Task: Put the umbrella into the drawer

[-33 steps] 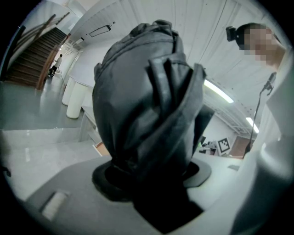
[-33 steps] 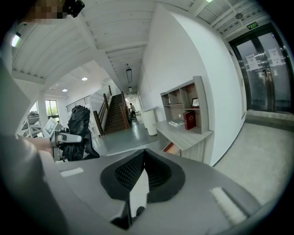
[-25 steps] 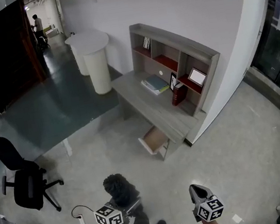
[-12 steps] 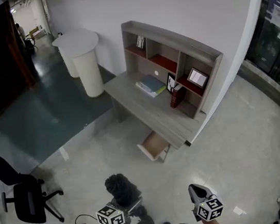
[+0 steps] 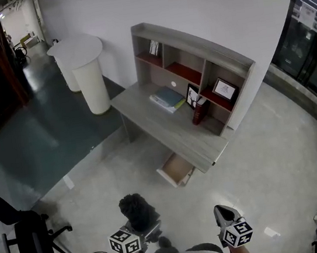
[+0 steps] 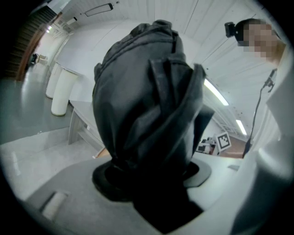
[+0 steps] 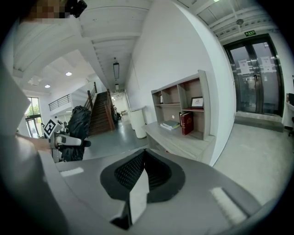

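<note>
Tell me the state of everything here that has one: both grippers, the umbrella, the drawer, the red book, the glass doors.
left gripper: shut on the umbrella
right gripper: shut, nothing between the jaws
umbrella: folded up, carried in the left gripper
drawer: pulled open under the desk
red book: standing upright
glass doors: closed
</note>
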Demonstrator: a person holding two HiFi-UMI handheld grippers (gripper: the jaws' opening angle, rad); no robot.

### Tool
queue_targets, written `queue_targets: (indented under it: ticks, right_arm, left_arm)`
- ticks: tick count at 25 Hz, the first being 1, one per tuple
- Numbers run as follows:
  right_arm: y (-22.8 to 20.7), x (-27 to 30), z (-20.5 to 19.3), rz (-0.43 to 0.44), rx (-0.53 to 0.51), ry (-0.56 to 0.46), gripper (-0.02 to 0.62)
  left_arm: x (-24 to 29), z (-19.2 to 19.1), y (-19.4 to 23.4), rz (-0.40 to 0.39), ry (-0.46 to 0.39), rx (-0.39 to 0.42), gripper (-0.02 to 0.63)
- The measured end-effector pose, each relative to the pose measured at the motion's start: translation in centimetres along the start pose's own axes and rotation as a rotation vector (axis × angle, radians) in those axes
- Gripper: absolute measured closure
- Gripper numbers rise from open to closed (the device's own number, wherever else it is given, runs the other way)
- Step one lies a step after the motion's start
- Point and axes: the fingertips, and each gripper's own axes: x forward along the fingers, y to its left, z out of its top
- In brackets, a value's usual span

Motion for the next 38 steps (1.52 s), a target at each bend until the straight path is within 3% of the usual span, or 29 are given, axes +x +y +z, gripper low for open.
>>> queue_targets:
  ticks: [7, 15, 28, 38]
  right_arm:
    - [0.3, 1.6, 1.1, -0.042, 0.016, -0.027, 0.591]
    - [0.2, 3.7, 1.6, -0.007, -0.016, 0.006, 0.591]
    - [-6.8, 10.5, 4.6, 0.083, -0.063, 0.044, 0.591]
    - [-12.7, 15.9, 6.2, 0.181, -0.026, 0.071, 0.591]
  left_arm:
    - [-0.5, 1.6, 2.8, -0.005, -0.009, 0.011, 0.345]
    - [1.6, 2.0, 4.2, -0.010, 0.000, -0.024, 0.345]
    - [9.8, 4.1, 6.6, 0.063, 0.010, -0.075, 0.345]
    - [16.3, 5.4, 8.0, 0.137, 0.039, -0.096, 0.345]
